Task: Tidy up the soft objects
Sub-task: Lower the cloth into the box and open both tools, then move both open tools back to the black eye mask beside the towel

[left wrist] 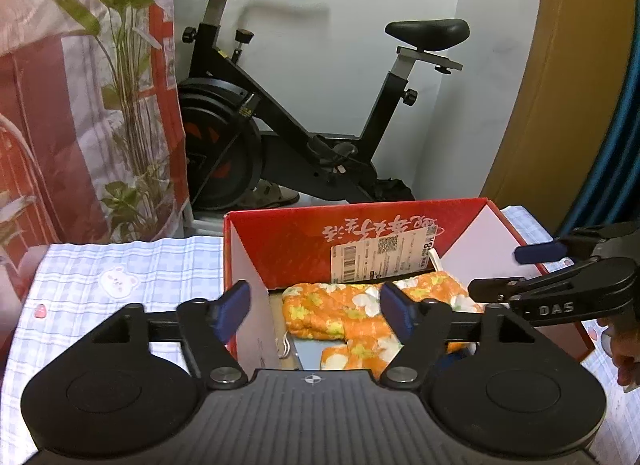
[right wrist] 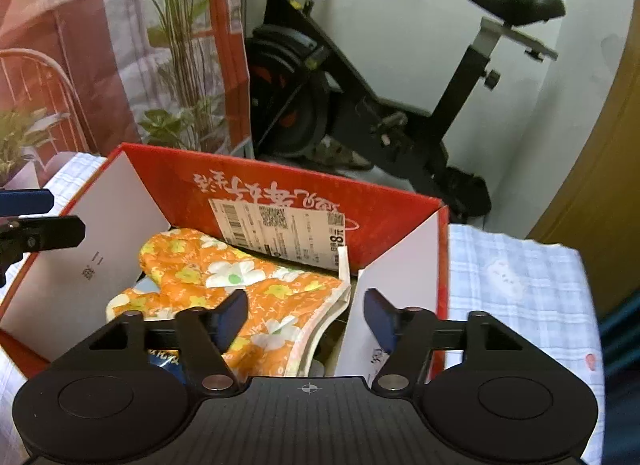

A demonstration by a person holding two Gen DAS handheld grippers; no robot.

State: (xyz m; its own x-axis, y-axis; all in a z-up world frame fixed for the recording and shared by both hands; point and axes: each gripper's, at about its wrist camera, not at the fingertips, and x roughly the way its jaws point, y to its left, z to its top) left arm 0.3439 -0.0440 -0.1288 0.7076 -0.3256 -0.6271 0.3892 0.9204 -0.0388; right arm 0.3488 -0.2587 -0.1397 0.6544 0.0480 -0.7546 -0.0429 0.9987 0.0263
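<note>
Worktop: covered by a pale blue-and-white checked cloth (left wrist: 120, 265) printed with a small white bear and little pink marks.
On the cloth: a red cardboard box (left wrist: 288, 233), open at the top, with white inner side walls and a shipping label on its far wall.
Box position: near the worktop's far edge, cloth showing on both sides.

My left black two-finger gripper (left wrist: 314, 311) tilts downward, jaws apart, blue pads (left wrist: 232, 313) clear of anything, nothing clamped. My right black two-finger gripper (right wrist: 306, 319) also tilts downward, jaws apart, blue pads (right wrist: 378, 319) empty. In the left wrist view the right one enters from the right edge with my bare fingers (left wrist: 624, 357) behind it.
</note>
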